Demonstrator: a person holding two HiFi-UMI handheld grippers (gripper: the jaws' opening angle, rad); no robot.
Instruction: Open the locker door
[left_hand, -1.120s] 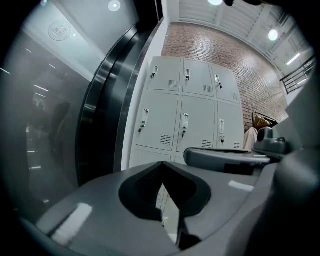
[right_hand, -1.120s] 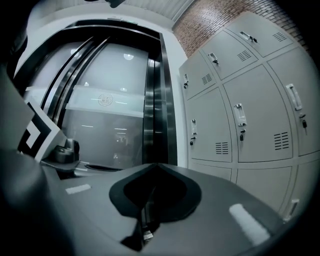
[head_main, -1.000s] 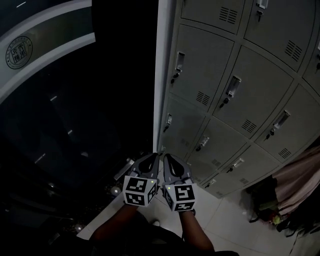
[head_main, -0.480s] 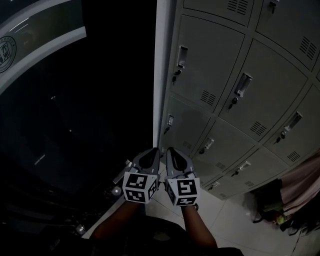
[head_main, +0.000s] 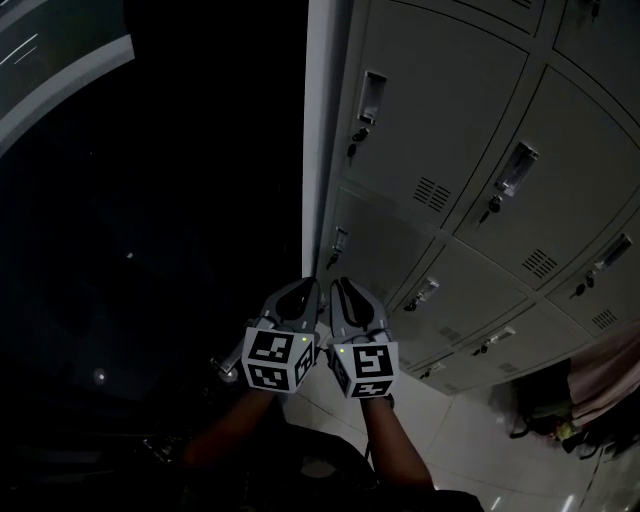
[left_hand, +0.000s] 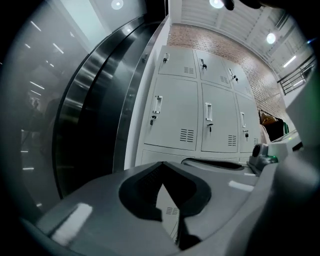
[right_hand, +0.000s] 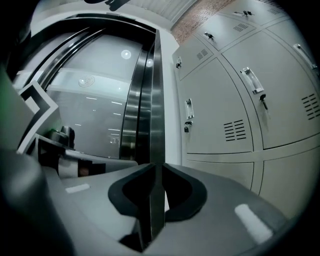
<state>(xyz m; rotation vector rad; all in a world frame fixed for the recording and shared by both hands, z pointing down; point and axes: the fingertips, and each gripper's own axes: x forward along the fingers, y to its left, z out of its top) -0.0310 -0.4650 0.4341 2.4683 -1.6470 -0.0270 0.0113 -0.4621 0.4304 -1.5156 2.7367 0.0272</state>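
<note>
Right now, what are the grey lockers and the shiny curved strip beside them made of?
Lockers: probably painted sheet metal in matte light grey; the punched vent slots suggest it. Curved strip: looks like polished steel, since it gleams in streaks, though it could be glossy trim.

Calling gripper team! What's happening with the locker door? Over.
Left gripper shut, empty; right gripper shut, empty. Locker doors in view all closed, untouched. Nothing seen blocking them.

Curved glass wall (left_hand: 45, 110), white floor tiles (head_main: 470, 445), pink fabric (head_main: 608, 368)
</note>
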